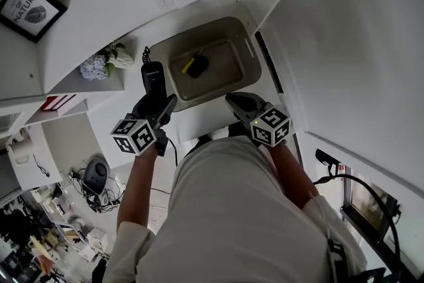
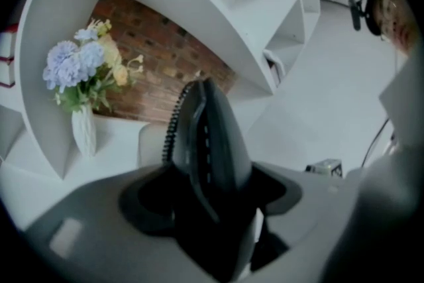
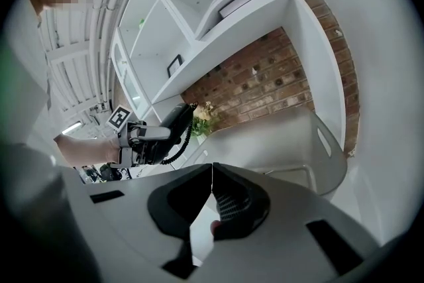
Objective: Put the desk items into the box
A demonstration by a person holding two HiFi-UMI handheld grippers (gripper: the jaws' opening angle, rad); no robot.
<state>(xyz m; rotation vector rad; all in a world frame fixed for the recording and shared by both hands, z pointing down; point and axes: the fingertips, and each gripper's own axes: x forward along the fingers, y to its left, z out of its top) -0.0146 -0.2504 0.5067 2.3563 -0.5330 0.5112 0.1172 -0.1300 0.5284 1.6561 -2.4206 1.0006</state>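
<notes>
**One handset gripped beside one box**

In the head view there are two grippers. The left gripper (image 1: 156, 105) is clamped on one black corded telephone handset (image 1: 152, 77). The handset stands upright just off the left edge of one grey plastic box with rounded corners (image 1: 249, 54). The box sits on the white desk and holds two small things that touch each other, one a black object (image 1: 199, 66) and one a yellow piece (image 1: 188, 65). The right gripper (image 1: 240, 101) hovers at the box's near rim. One black-framed picture (image 1: 30, 4) stands on the shelving, and one bunch of pale flowers (image 1: 105, 63) sits in a shelf nook to the left.

In the left gripper view, the jaws of the left gripper (image 2: 211, 177) are closed on the handset (image 2: 211, 132), which rises between them with its coiled cord behind. One white vase of blue and yellow flowers (image 2: 84, 88) stands against a red brick wall (image 2: 165, 43).

In the right gripper view, the jaws of the right gripper (image 3: 212, 172) meet tip to tip with nothing between them. Beyond them are the box (image 3: 318, 149) and the handset (image 3: 173, 117) in the left gripper (image 3: 159, 134).
</notes>
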